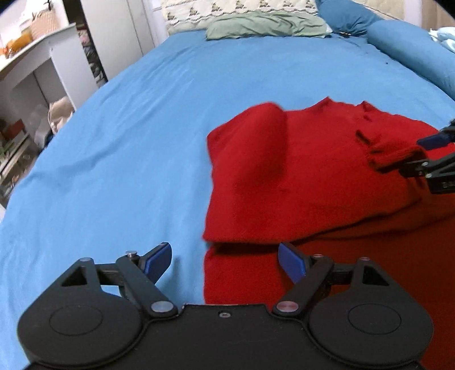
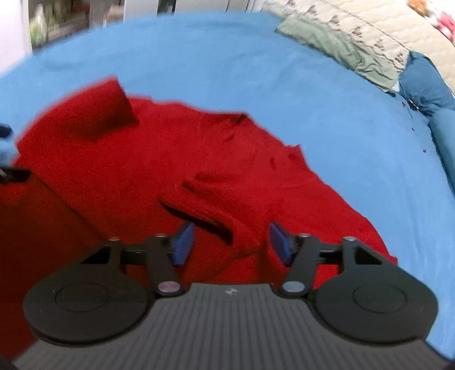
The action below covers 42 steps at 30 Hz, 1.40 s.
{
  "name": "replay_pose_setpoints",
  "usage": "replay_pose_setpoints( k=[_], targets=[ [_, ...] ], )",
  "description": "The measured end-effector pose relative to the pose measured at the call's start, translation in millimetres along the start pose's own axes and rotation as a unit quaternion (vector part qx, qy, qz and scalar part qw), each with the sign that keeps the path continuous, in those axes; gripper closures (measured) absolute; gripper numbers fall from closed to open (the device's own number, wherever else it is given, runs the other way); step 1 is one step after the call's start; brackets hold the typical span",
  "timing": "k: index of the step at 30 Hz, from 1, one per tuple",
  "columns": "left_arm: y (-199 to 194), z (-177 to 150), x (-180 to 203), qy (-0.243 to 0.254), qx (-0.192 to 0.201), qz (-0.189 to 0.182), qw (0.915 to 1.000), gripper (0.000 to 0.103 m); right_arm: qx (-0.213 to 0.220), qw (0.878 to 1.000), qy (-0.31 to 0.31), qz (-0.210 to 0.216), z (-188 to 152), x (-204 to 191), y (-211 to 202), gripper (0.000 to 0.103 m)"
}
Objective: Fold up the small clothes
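Left wrist view showed the left claw (image 1: 224, 261) spread wide, gripping nothing, over the red sweater (image 1: 298, 176) on the blue bed (image 1: 128, 142); the right claw (image 2: 231, 242) stood partly open above a sweater fold, pads clear.

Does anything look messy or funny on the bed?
Yes. The red top lies rumpled on the blue sheet, one part flopped over the rest. A crumpled green cloth sits by the pillows.
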<state>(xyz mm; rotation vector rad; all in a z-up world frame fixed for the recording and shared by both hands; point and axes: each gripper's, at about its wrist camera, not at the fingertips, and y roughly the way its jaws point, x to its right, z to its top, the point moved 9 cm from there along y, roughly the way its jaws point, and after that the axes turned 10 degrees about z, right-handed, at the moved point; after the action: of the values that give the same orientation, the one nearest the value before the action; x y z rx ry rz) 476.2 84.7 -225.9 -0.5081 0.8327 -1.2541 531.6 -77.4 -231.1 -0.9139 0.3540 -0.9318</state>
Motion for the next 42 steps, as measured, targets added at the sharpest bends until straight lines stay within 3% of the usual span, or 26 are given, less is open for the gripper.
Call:
replay_pose_setpoints(
  k=[1,3,6,10,13,16,18,19,22,24,27,32,33,34,35,36,42],
  targets=[
    [2,-1,-1,-0.003,-0.004,0.000,1.0000,0.018,-0.007,1.000,-0.002,-0.003,-1,-1,8,0.069],
    [4,-6,-3,-0.013,-0.011,-0.001,0.9999,0.018,-0.005,1.000,0.014,-0.017,2,4,12,0.077],
    [-1,-8,-5,-0.032,-0.013,-0.012,0.9993,0.018,0.043,0.994,0.100,-0.029,6,22,-10,0.079],
    [6,-5,-4,-0.033,-0.014,-0.021,0.9991,0.018,0.102,0.957,0.268,-0.045,-15,56,-49,0.079],
    [9,-6,-5,-0.027,-0.016,-0.026,0.9992,0.018,0.098,0.931,0.351,-0.037,-50,67,-51,0.079],
    [11,-5,-5,-0.019,-0.013,-0.031,0.9993,0.018,0.073,0.917,0.392,-0.019,-82,68,-39,0.079],
    [13,-4,-6,-0.014,-0.011,-0.031,0.9994,0.018,0.079,0.910,0.408,-0.006,-90,71,-38,0.077],
    [14,-4,-7,-0.013,-0.010,-0.032,0.9993,0.018,0.086,0.909,0.409,-0.004,-90,71,-40,0.073],
    [14,-5,-8,-0.011,-0.010,-0.033,0.9993,0.018,0.093,0.910,0.404,-0.007,-84,75,-40,0.046],
    [13,-6,-7,-0.011,-0.009,-0.032,0.9994,0.018,0.096,0.906,0.411,-0.014,-83,83,-39,0.045],
    [14,-6,-7,-0.013,-0.010,-0.031,0.9994,0.018,0.093,0.896,0.434,-0.018,-86,99,-31,0.049],
    [15,-7,-4,-0.011,-0.006,-0.031,0.9994,0.021,0.087,0.891,0.444,-0.030,-85,110,-17,0.052],
    [15,-7,-4,-0.010,-0.005,-0.032,0.9994,0.021,0.085,0.893,0.440,-0.035,-84,110,-16,0.058],
    [15,-7,-4,-0.008,-0.004,-0.032,0.9994,0.023,0.082,0.896,0.435,-0.038,-84,110,-18,0.073],
    [14,-6,-3,-0.006,-0.002,-0.032,0.9995,0.027,0.081,0.900,0.427,-0.041,-81,110,-18,0.082],
    [14,-6,-3,-0.005,-0.001,-0.034,0.9994,0.029,0.081,0.903,0.420,-0.044,-78,111,-21,0.083],
    [11,-4,0,0.005,0.007,-0.045,0.9990,0.064,0.147,0.902,0.397,-0.081,-58,129,-82,0.083]
  ],
)
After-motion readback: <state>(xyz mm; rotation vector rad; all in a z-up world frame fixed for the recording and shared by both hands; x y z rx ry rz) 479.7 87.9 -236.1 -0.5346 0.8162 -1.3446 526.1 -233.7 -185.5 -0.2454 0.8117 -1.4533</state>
